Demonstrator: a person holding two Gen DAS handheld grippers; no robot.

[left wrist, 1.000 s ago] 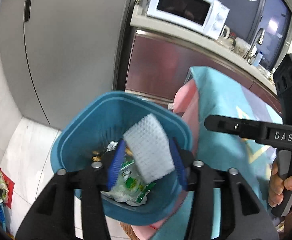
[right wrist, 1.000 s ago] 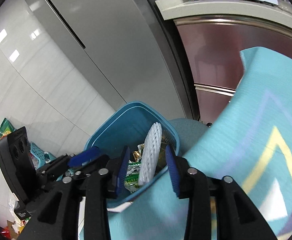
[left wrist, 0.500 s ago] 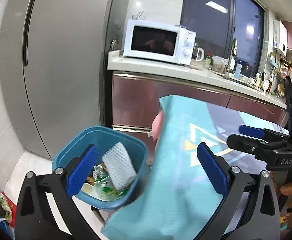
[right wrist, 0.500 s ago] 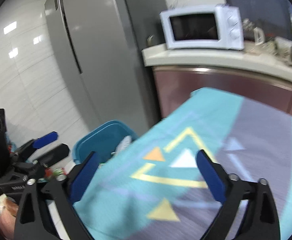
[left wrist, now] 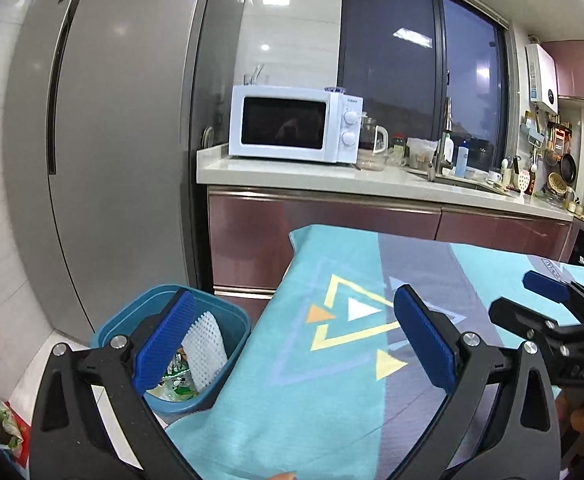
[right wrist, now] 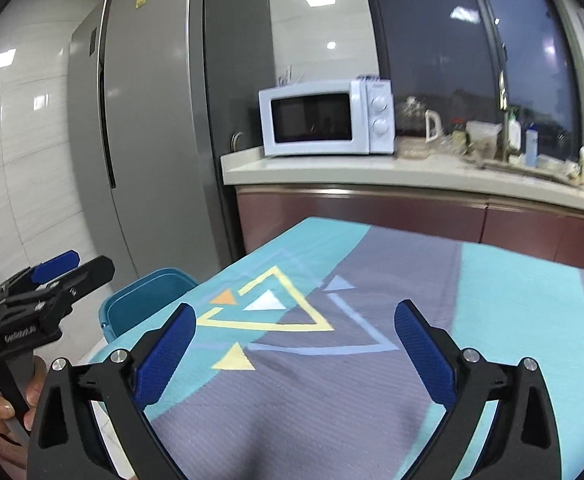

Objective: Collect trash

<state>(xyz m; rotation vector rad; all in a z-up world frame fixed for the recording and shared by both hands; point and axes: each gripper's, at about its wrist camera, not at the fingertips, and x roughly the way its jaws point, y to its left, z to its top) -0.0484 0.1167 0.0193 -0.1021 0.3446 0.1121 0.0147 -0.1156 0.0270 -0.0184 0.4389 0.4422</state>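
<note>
A blue trash bin (left wrist: 234,322) stands on the floor beside the table's left end. Inside it lie a white foam net sleeve (left wrist: 204,350) and green-printed wrappers (left wrist: 174,384). My left gripper (left wrist: 294,344) is open above the table edge, with nothing between its blue pads. The right gripper (right wrist: 294,354) is also open and empty over the tablecloth (right wrist: 372,380). In the right wrist view only the bin's rim (right wrist: 148,290) shows past the cloth, and the left gripper (right wrist: 52,276) appears at the left. The right gripper (left wrist: 548,300) shows at the right edge of the left wrist view.
The table carries a teal and grey cloth (left wrist: 352,360) with triangle patterns. Behind it run a maroon cabinet (left wrist: 332,220) and a counter with a white microwave (left wrist: 292,122), a kettle and bottles. A grey fridge (left wrist: 112,140) stands left. Bags (left wrist: 0,428) lie on the floor.
Both grippers opened and let go of the white foam net, which now lies in the bin. Both pulled back and up from the bin, over the table.
</note>
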